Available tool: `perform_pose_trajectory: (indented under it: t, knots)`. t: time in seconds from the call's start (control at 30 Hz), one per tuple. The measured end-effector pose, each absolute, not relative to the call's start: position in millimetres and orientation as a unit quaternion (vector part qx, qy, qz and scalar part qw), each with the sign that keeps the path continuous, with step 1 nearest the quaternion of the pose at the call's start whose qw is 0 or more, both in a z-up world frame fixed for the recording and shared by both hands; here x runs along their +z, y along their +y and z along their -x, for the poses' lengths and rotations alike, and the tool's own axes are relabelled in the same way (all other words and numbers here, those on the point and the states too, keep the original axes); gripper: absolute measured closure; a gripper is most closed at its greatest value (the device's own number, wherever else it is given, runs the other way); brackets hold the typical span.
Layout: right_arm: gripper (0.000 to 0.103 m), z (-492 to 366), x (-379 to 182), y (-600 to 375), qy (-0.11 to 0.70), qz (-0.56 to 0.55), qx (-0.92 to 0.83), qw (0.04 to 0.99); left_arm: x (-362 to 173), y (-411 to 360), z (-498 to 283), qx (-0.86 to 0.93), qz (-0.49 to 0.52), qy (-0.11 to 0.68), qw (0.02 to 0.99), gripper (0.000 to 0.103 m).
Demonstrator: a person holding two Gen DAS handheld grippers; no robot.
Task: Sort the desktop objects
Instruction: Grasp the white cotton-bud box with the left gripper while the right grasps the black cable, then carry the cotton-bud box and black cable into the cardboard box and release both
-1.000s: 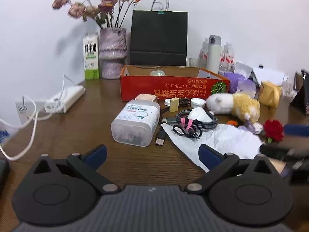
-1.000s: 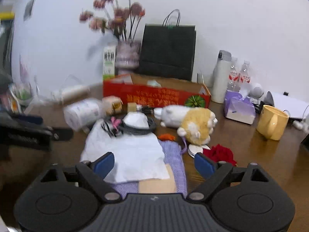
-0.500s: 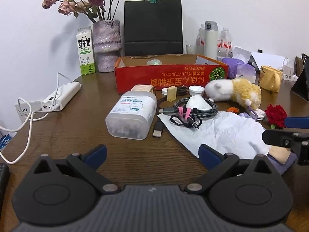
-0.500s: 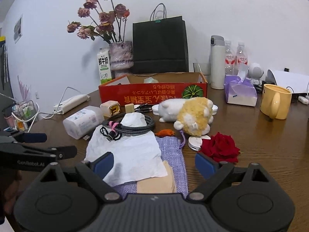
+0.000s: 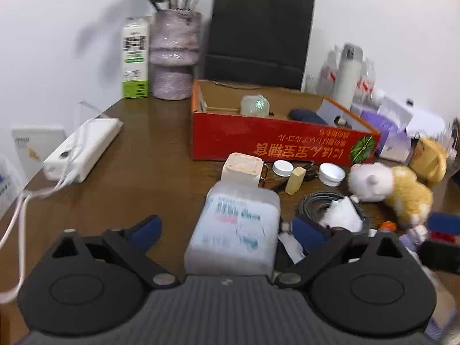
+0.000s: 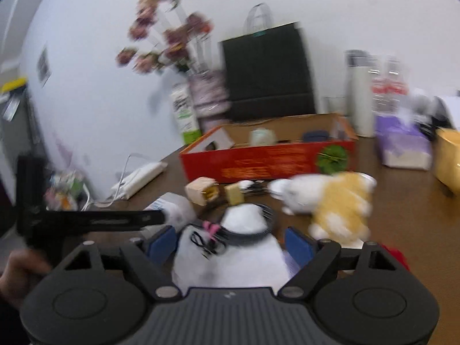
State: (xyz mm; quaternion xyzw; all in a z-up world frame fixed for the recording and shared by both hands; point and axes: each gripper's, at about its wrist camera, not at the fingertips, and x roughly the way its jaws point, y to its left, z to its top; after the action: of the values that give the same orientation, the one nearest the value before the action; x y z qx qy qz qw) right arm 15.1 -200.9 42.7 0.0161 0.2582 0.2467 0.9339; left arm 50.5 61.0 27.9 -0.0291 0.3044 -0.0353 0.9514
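My left gripper (image 5: 225, 231) is open, with a translucent plastic container (image 5: 235, 227) with a white label lying between its blue pads, apart from them. My right gripper (image 6: 230, 243) is open over a white crumpled paper (image 6: 230, 261) and a coiled cable (image 6: 253, 227). A red cardboard box (image 5: 276, 141) stands behind, open on top, with a few items inside. A white and yellow plush toy (image 5: 388, 187) lies to the right; it also shows in the right wrist view (image 6: 330, 201). Both views are blurred.
A black paper bag (image 5: 258, 34), a vase of dried flowers (image 5: 174, 54) and a milk carton (image 5: 135, 57) stand at the back. A white power strip (image 5: 83, 146) lies left. Small caps (image 5: 330, 172), a tan block (image 5: 296, 179), a yellow mug (image 6: 448, 158) and a tissue pack (image 6: 402, 146) lie around.
Both grippers have moved forward over the clutter. The left now straddles the plastic container; the right has advanced over the white paper and cable. Both stay open.
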Motion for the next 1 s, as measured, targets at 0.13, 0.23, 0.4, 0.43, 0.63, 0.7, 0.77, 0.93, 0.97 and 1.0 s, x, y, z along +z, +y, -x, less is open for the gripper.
perform_pose_trajectory:
  t: [0.13,0.23,0.4,0.43,0.63,0.7,0.77,0.93,0.97,1.0]
  knots:
    - [0.072,-47.9,32.5,-161.7,0.282,0.071,0.251,0.923,21.6,65.9,-69.7,-0.058,0.04,0.325,0.943,0.031]
    - [0.072,-64.9,22.8,-142.1,0.311,0.096,0.276,0.904,10.4,67.3,-74.2,-0.071,0.043,0.339,0.937,0.032]
    - [0.072,-72.1,10.0,-115.0,0.312,0.168,0.267,0.896,5.0,63.3,-70.7,-0.079,0.027,0.324,0.942,0.036]
    - [0.073,-72.0,11.7,-111.4,0.315,0.182,0.269,0.892,5.4,63.5,-70.0,-0.078,0.029,0.322,0.943,0.036]
    - [0.085,-60.5,43.7,-131.6,0.309,0.113,0.24,0.913,20.5,67.9,-51.7,-0.083,0.039,0.265,0.96,0.036]
    - [0.089,-46.8,59.5,-149.4,0.298,0.063,0.25,0.919,26.5,69.8,-42.4,-0.083,0.046,0.257,0.962,0.036]
    - [0.091,-32.0,73.7,-169.9,0.288,0.01,0.264,0.92,30.3,70.2,-31.9,-0.083,0.053,0.257,0.961,0.036]
    - [0.103,-5.7,91.6,-224.0,0.256,-0.105,0.283,0.918,36.6,63.1,-1.1,-0.088,0.049,0.264,0.959,0.036]
    - [0.103,-2.5,93.5,-232.8,0.255,-0.121,0.29,0.915,38.0,61.1,4.9,-0.09,0.044,0.267,0.958,0.036]
    - [0.103,1.8,95.0,-239.4,0.251,-0.128,0.293,0.914,39.6,59.5,10.4,-0.091,0.041,0.269,0.958,0.036]
